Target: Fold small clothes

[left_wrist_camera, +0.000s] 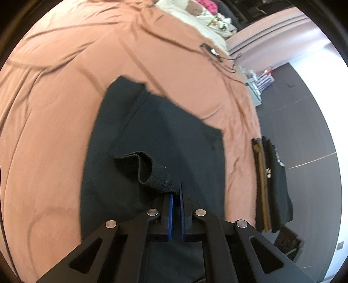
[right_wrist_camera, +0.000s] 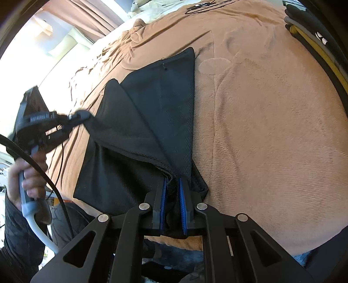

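A small black garment point(left_wrist_camera: 169, 135) lies on the salmon-brown bedspread point(left_wrist_camera: 54, 108). In the left wrist view my left gripper point(left_wrist_camera: 176, 191) is shut on a hemmed edge of it, and the cloth curls up just ahead of the blue pads. In the right wrist view the same black garment point(right_wrist_camera: 152, 113) stretches between both grippers. My right gripper point(right_wrist_camera: 173, 185) is shut on a bunched corner at its near edge. The left gripper point(right_wrist_camera: 83, 114) shows at the left, pinching the opposite corner and lifting it off the bed.
A stack of folded dark and tan clothes point(left_wrist_camera: 271, 182) lies at the bed's right edge, and it also shows in the right wrist view point(right_wrist_camera: 315, 43). A black cable point(left_wrist_camera: 217, 56) and white bedding point(left_wrist_camera: 195, 17) lie at the far end. Dark floor point(left_wrist_camera: 304, 130) lies beyond.
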